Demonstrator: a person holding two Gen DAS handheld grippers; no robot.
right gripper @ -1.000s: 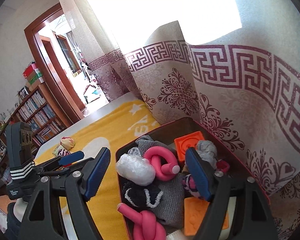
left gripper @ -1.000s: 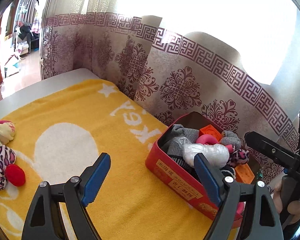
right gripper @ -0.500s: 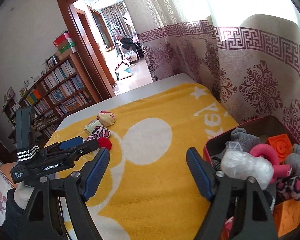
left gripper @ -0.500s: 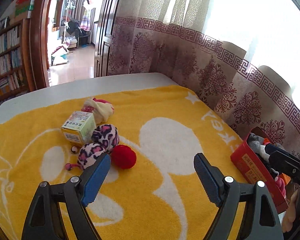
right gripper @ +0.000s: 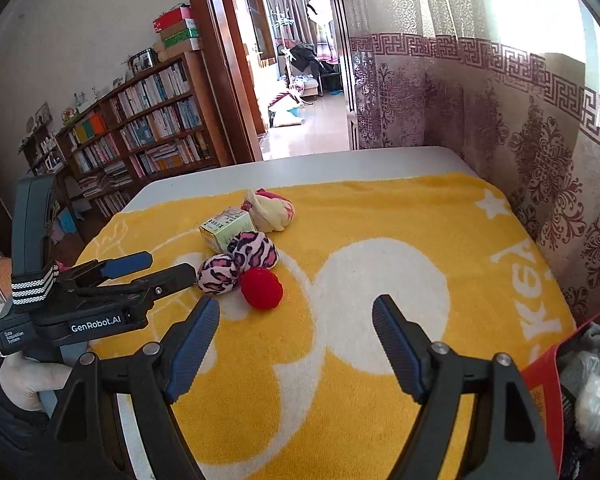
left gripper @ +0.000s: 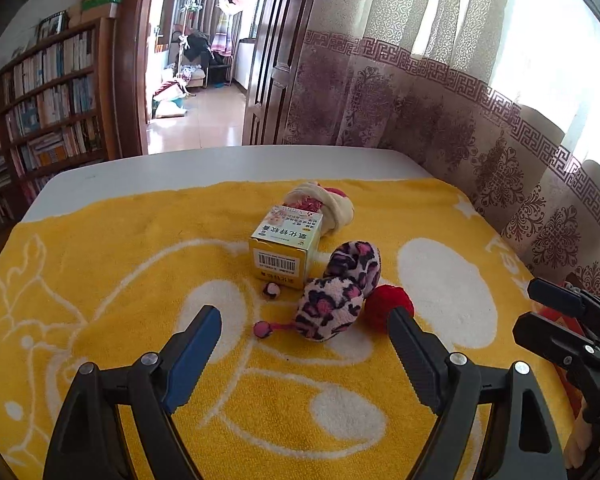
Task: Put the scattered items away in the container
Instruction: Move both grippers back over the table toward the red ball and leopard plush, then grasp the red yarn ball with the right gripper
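A cluster of loose items lies on the yellow towel: two pink leopard-print sock balls, a red pompom ball, a small yellow-green carton and a cream and pink rolled sock. My left gripper is open and empty, just short of the leopard balls. My right gripper is open and empty, a little behind the red ball. The red container, filled with several items, shows at the right edge of the right wrist view.
A patterned curtain hangs along the table's right side. The white table ends beyond the towel; a doorway and bookshelves stand behind. The right gripper's body shows at the left wrist view's right edge.
Both grippers have swung left from the red container toward the cluster of loose items and moved closer to it. Both stay open and empty.
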